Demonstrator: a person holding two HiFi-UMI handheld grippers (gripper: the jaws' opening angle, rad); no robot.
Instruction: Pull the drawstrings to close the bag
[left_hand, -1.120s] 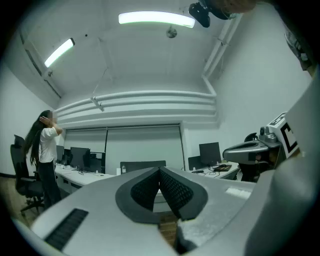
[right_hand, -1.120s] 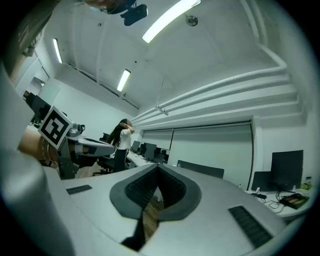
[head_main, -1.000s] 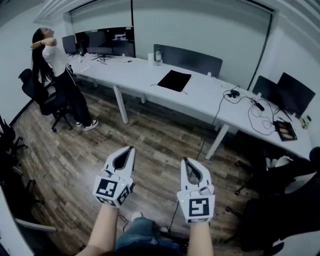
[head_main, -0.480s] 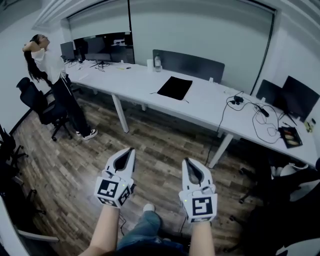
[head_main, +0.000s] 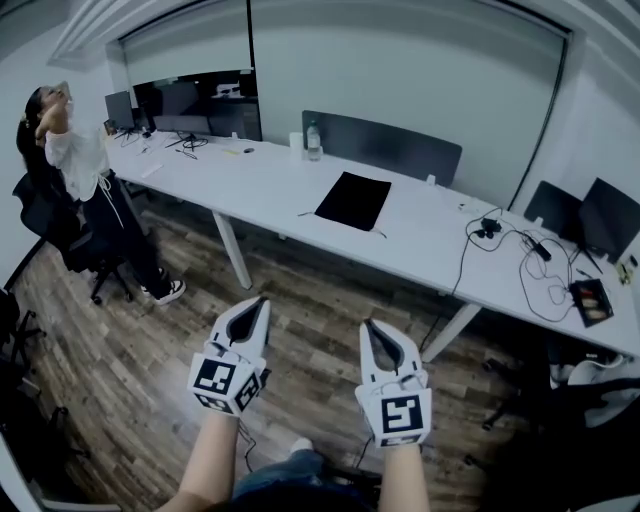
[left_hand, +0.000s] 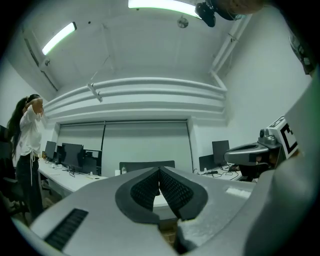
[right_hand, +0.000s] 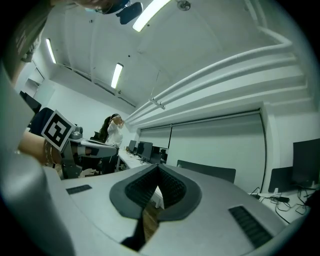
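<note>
A flat black bag (head_main: 352, 200) lies on the long white table (head_main: 260, 180) across the room; its drawstrings are too small to make out. My left gripper (head_main: 259, 301) is held in the air over the wooden floor, well short of the table, its jaws shut with nothing between them. My right gripper (head_main: 371, 325) hangs beside it at about the same height, also shut and empty. In the left gripper view the left gripper (left_hand: 159, 170) shows closed ribbed pads, and the right gripper (right_hand: 158, 166) looks the same in its own view.
A person (head_main: 70, 160) stands at the far left with arms raised, next to an office chair (head_main: 50, 225). Monitors (head_main: 190, 100), a bottle (head_main: 313, 142), cables (head_main: 530, 270) and a small box (head_main: 591, 300) sit on the table. More black chairs (head_main: 585, 400) stand at the right.
The head view has tilted up and shifted, so the table sits lower and nearer in the frame. Both grippers keep their place in the picture and stay shut. The person has drifted left.
</note>
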